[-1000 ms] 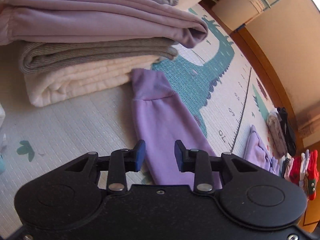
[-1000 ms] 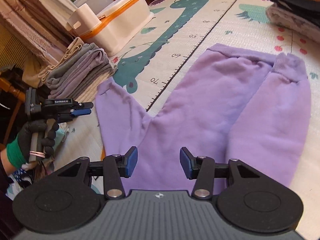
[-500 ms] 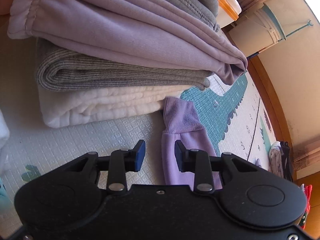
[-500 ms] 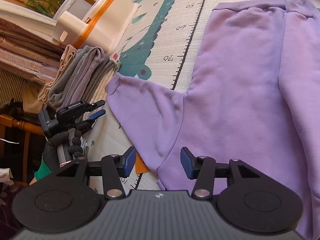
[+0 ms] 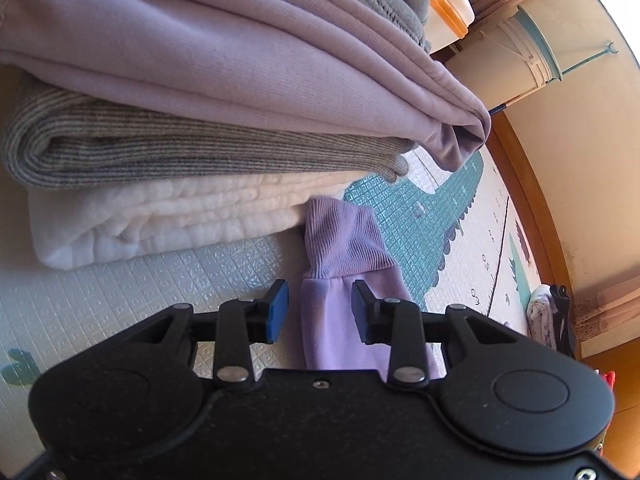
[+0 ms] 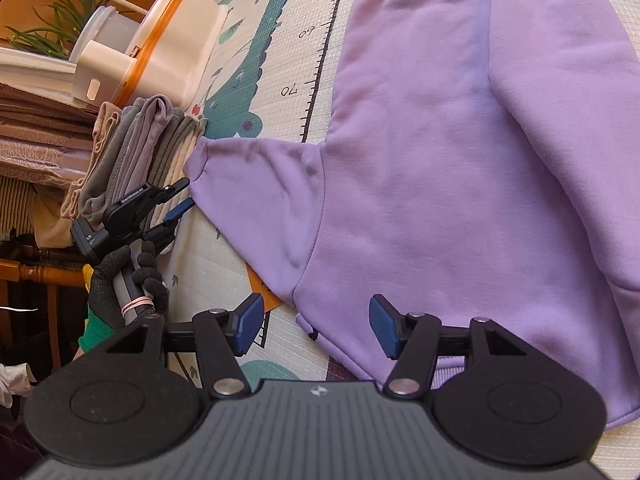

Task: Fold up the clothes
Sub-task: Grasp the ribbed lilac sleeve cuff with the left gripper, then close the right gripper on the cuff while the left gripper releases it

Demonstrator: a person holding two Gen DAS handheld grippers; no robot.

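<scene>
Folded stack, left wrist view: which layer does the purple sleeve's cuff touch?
The white quilted layer at the bottom; the ribbed cuff butts against its edge, below the grey ribbed layer.

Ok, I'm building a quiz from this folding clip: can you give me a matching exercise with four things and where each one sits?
Things:
1. sleeve cuff
2. white quilted fabric
3. left gripper
4. storage box

Places:
A. bottom of the folded stack
B. behind the folded stack, orange band around it
C. against the base of the folded stack
D. open, fingers on either side of the purple sleeve

Pairs: 1-C, 2-A, 3-D, 4-B
</scene>
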